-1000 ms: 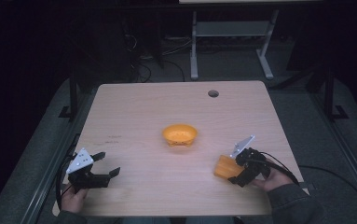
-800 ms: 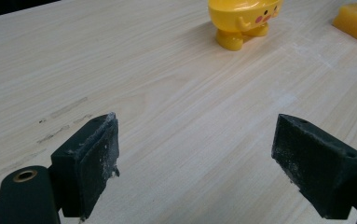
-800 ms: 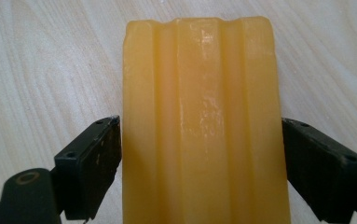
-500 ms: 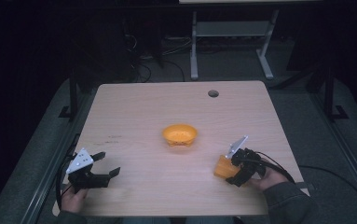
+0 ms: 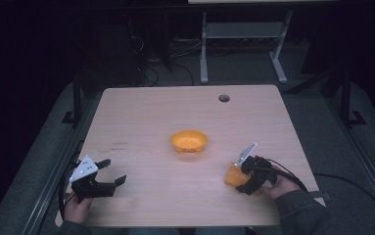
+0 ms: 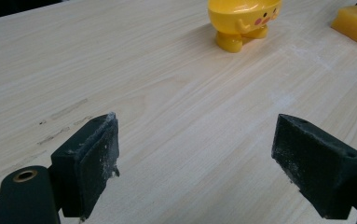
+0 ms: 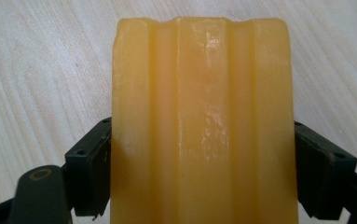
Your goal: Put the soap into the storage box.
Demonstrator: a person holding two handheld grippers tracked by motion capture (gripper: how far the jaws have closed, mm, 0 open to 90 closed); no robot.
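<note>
The yellow block [image 7: 203, 121] sits clamped between the jaws of my right gripper [image 5: 241, 178], low over the worktop [image 5: 175, 112] near its right front edge. My left gripper [image 5: 107, 175] rests at the front left, jaws spread wide around nothing. An orange bowl [image 5: 189, 141] stands mid-worktop.

overhead forward-down, gripper cameras near table [image 5: 141, 122]

yellow block [image 7: 199, 121] cut off at bottom edge, orange bowl [image 6: 242, 21] top cropped in left gripper view
</note>
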